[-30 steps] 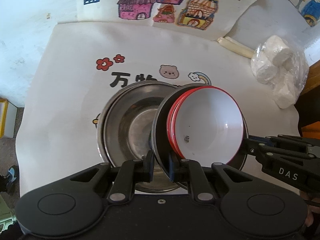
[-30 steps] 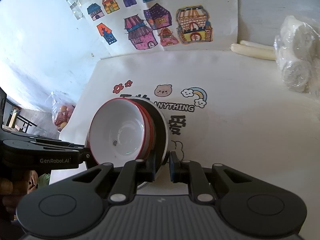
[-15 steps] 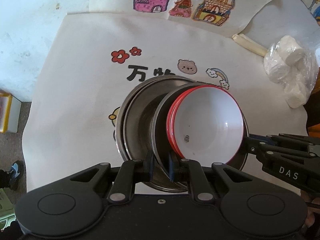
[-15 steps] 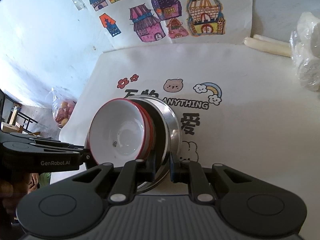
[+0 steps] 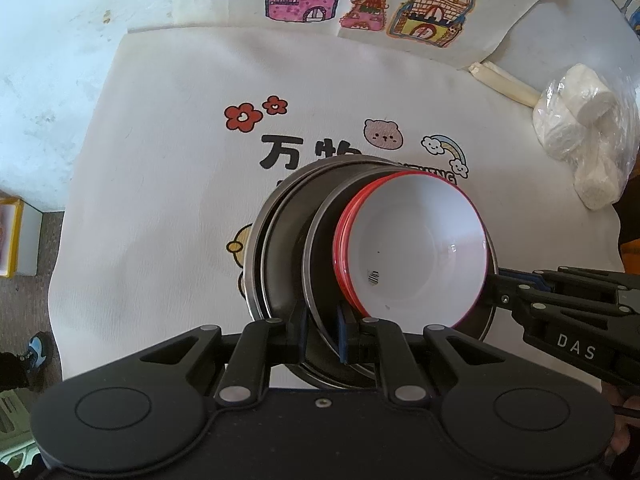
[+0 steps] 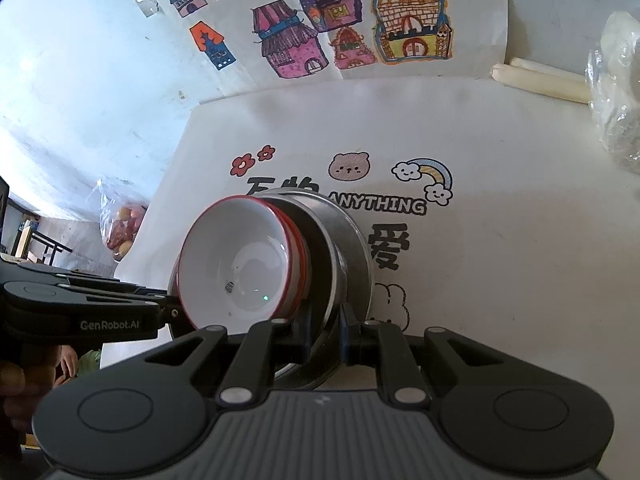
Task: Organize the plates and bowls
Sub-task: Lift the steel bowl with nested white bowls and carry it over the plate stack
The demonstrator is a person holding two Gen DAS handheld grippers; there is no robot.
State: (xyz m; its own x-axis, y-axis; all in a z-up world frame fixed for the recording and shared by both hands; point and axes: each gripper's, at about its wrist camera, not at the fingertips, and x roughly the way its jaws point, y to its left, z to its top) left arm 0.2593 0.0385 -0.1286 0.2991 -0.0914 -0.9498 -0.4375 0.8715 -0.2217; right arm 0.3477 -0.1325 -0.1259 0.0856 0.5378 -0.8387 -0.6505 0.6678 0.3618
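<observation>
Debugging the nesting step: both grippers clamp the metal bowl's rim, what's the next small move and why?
Probably lower it straight down. The metal bowl, carrying the red-rimmed bowls, sits tilted over the larger steel basin; left gripper and right gripper should stay shut until it seats.

A home: cartoon tablecloth [image 5: 168,200], children's house drawings [image 6: 320,36]

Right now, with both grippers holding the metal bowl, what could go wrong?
1. The red bowls sit tilted and off-centre in the metal bowl; they may slide.
2. The left gripper and right gripper each pinch only a thin rim, so it could slip.
3. It could land crooked on the basin.
</observation>
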